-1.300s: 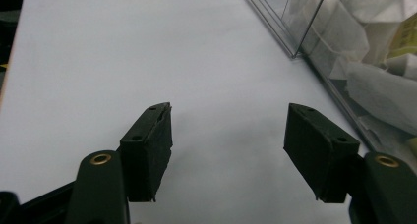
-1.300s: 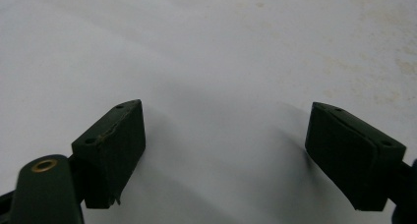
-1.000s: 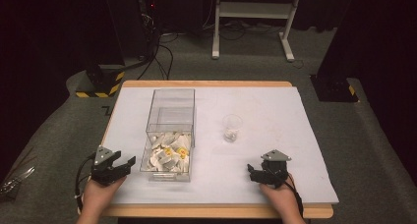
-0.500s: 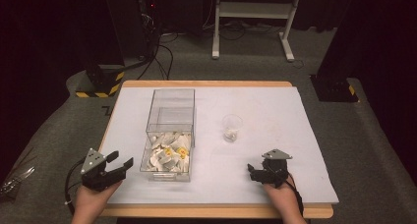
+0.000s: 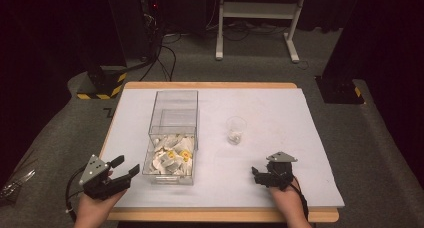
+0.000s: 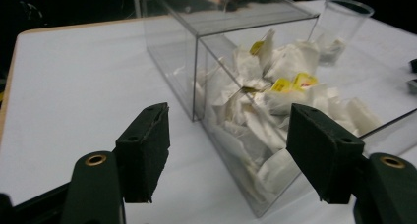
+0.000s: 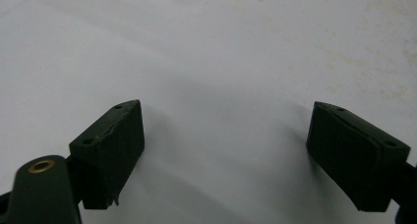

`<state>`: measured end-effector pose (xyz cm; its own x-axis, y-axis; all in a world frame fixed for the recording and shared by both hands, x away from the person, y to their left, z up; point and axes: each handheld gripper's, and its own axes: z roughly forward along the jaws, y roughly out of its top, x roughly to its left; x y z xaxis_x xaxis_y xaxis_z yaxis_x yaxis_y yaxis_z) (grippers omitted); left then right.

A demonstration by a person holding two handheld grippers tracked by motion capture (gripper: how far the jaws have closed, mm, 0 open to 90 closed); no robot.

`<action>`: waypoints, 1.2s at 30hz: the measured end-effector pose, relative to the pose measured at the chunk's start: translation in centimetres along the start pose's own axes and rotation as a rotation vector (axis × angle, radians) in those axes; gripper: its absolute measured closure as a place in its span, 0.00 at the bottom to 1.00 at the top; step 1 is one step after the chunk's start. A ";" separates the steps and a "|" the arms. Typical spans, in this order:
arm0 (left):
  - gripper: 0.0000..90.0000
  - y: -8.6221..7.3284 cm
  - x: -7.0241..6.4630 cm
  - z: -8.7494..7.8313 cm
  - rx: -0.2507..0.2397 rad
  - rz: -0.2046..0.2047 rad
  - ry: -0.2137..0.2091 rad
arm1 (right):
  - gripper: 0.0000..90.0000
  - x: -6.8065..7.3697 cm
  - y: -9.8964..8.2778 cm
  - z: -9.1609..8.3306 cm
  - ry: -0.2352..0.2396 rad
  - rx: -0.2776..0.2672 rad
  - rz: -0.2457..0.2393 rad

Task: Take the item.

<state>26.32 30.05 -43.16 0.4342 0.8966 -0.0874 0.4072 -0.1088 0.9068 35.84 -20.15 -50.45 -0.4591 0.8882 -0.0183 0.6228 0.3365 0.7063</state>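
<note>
Black left gripper (image 5: 122, 167): my jaws have just been opening and now stand wide apart with nothing between them, held off the table's near left edge, pointed at the box.
Clear box (image 5: 172, 138): lies on the white table (image 5: 280, 113), just right of my left gripper, paper sachets (image 5: 170, 155) heaped at its near end.
Plastic cup (image 5: 235, 130): upright, right of the box.
Right gripper (image 5: 260, 176): resting on the table, jaws spread wide, empty.

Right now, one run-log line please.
left tool: open, empty, facing clear box | right tool: open, empty | cup: upright
</note>
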 end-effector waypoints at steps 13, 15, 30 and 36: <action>0.40 -1.2 -1.8 0.5 0.038 0.039 -0.052 | 0.15 -0.1 0.1 0.0 0.005 0.002 -0.001; 0.40 -1.4 -1.9 0.8 0.050 0.044 -0.064 | 0.15 -0.1 0.1 0.1 0.004 0.002 -0.002; 0.35 -2.8 -2.6 2.5 0.109 0.089 -0.070 | 0.15 -0.1 0.1 0.1 0.009 0.004 -0.006; 0.36 -3.0 -3.0 2.9 0.111 0.092 -0.073 | 0.14 -0.1 0.1 0.1 0.009 0.004 -0.008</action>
<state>26.07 26.45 -46.81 0.5297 0.8473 -0.0393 0.4471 -0.2395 0.8618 36.08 -20.18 -50.45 -0.4696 0.8827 -0.0173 0.6219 0.3446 0.7032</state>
